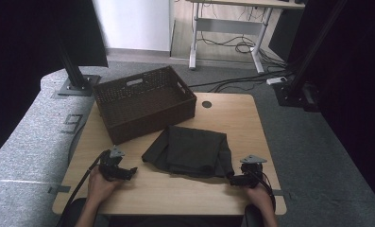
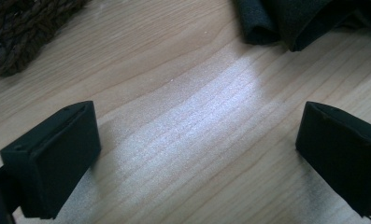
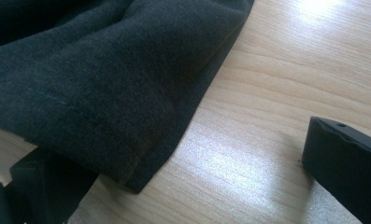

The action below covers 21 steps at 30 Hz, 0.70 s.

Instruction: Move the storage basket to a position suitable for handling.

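One dark cloth [image 1: 190, 151] lies folded on table [image 1: 175, 194], just in front of one brown basket [image 1: 145, 101]. Left gripper [image 1: 128, 172] wide open, beside cloth's left edge, empty. Right gripper [image 1: 232, 180] wide open at cloth's right corner, one jaw under cloth edge.

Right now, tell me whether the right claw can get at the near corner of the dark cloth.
Probably yes. The right claw stands open, the cloth hem lies over one of its jaws, and nothing else on the table blocks it.
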Tool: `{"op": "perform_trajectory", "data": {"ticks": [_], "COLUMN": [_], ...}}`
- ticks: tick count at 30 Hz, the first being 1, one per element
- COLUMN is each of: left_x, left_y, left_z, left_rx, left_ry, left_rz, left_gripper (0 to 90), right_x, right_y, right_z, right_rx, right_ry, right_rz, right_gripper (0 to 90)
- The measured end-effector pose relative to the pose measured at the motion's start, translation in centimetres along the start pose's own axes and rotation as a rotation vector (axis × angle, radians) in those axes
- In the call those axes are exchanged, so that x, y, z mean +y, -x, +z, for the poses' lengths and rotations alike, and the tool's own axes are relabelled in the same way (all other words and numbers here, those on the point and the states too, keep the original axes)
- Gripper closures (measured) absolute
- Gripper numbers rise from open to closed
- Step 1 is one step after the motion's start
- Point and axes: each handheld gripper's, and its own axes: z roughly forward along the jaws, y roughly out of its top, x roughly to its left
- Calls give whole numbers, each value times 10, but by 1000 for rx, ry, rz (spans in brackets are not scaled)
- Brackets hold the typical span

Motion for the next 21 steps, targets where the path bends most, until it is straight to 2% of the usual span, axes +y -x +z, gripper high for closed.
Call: {"op": "perform_trajectory", "data": {"ticks": [9,21], "left_x": [-1,-1], "left_y": [1,4], "left_z": [-1,-1], "left_rx": [3,-4], "left_ry": [0,-1], "left_rz": [-3,4], "left_gripper": [0,5], "right_x": [-1,-1], "right_y": [2,2], "right_z": [-1,-5], "right_rx": [18,26], "right_ry": [-2,-31], "right_rz": [-15,-23], "right_gripper": [0,0]}}
